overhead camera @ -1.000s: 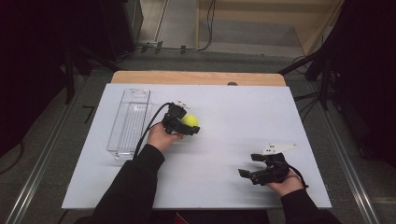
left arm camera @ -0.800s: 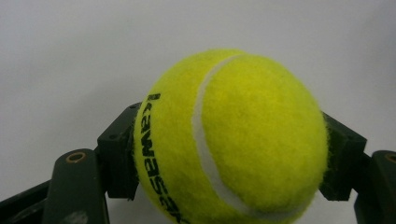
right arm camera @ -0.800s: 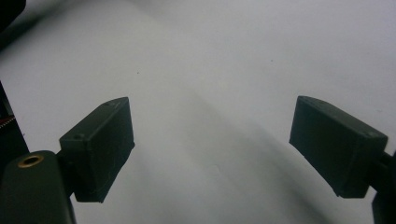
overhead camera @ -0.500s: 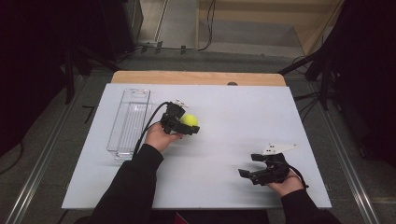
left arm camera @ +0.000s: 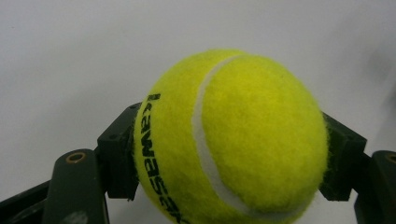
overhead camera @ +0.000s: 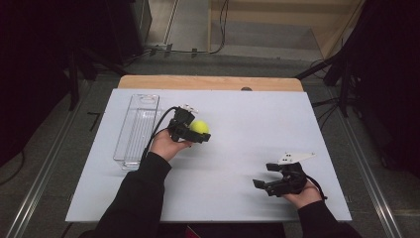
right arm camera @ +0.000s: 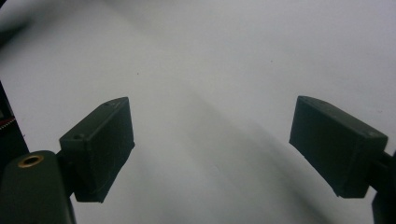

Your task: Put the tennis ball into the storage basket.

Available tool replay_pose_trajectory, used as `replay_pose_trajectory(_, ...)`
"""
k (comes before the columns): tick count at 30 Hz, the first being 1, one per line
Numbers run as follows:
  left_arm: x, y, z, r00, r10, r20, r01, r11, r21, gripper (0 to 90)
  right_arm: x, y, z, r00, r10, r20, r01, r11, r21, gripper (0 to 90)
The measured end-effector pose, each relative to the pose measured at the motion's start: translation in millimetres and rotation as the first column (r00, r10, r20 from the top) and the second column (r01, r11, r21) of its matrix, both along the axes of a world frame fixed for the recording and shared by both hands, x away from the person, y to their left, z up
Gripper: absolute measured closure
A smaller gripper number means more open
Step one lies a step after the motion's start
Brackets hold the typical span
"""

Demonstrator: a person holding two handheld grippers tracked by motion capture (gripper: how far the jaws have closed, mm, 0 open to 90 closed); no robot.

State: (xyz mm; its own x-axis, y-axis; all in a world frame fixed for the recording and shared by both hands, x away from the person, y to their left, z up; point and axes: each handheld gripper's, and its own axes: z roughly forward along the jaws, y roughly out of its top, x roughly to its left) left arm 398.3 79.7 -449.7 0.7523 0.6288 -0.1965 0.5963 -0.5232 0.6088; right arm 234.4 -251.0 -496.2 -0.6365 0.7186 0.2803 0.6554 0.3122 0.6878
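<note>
With the left gripper point(overhead camera: 198, 133) clamped on the tennis ball point(overhead camera: 200, 127) and the right gripper point(overhead camera: 265, 180) spread empty at five o'clock, keep the squeeze steady while carrying toward the clear tray point(overhead camera: 134, 130) at nine o'clock.

My 2 sleeves are black, both grippers black too. Left gripper point(overhead camera: 190, 133) trails a black cable toward 7 o'clock; right gripper point(overhead camera: 273, 179) wears a pale 3-cornered plate.
</note>
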Motion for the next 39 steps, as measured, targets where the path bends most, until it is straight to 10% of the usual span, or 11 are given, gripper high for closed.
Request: replay_pose_trajectory(39, -7.2, 29.5, 44.6, 0.9996, 0.027, 0.008, -0.027, 0.9992, -0.03, 26.1, -0.8, -1.4, 1.1, 1.0, -0.009, 0.003, 0.009, 1.0, 0.002, 11.9)
